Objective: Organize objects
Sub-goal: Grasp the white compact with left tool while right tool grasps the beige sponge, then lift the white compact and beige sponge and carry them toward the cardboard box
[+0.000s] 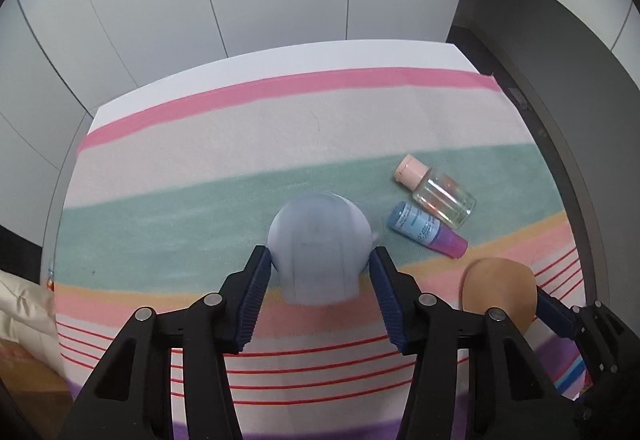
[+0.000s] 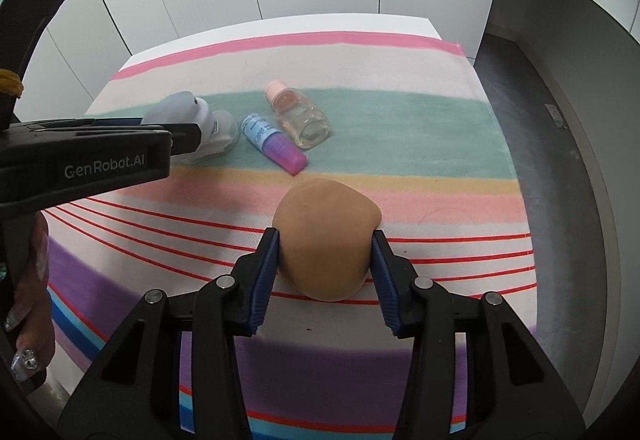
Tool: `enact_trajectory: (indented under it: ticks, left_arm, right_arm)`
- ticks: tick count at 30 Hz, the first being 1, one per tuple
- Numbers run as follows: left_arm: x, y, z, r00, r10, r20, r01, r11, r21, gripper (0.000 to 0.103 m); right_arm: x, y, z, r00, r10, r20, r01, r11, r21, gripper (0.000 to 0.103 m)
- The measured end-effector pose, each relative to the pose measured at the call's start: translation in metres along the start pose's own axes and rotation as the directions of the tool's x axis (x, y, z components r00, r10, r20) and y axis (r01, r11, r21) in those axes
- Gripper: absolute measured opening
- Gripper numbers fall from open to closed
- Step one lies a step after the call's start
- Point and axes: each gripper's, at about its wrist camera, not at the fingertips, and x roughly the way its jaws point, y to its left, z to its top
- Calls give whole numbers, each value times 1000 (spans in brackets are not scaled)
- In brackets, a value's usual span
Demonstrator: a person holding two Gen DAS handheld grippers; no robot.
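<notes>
- Pale blue frosted plastic cap-shaped container (image 1: 318,252) sits between the blue ribbed pads of the left gripper (image 1: 320,272), which press on both its flanks; it lies over the green band of the striped cloth (image 1: 280,120), near the middle of the table.
- Tan, rounded makeup sponge (image 2: 326,240) is clamped the same way in the right gripper (image 2: 325,260), nearer the table's front edge, over the thin red lines. The pads meet its widest part, likely so that the soft body does not slip out.
- Both grips are taken from above at a steep tilt, which suits lifting each item straight off the cloth.
- Two items lie untouched between the far edge and the sponge: a clear glass bottle with a peach cap (image 2: 298,116) and, just beside it, a small blue-labelled tube with a purple cap (image 2: 274,144), both on their sides.
- No tray or box shows, so where the things are meant to go cannot be told.
</notes>
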Motion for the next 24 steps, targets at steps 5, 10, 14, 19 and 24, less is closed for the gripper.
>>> enact_trajectory:
  ticks: [5, 10, 14, 19, 24]
  left_arm:
    - [-11, 0, -4, 1000, 20, 11, -20, 1000, 22, 38]
    - [-18, 3, -7, 1000, 14, -3, -14, 1000, 8, 37]
    - [-27, 4, -7, 1000, 14, -3, -14, 1000, 2, 37]
    - [-44, 6, -6, 1000, 7, -8, -7, 1000, -4, 37]
    - [-73, 12, 0, 1000, 10, 21, -10, 1000, -15, 37]
  right_arm:
    - [-7, 1, 2, 1000, 0, 9, 0, 1000, 2, 44]
    - [-13, 1, 4, 1000, -4, 11, 4, 1000, 5, 40]
    - [-24, 3, 8, 1000, -1, 22, 0, 1000, 10, 40]
    - [-44, 7, 17, 999, 0, 41, 0, 1000, 9, 40]
    - [-69, 10, 28, 997, 0, 73, -1, 1000, 12, 40]
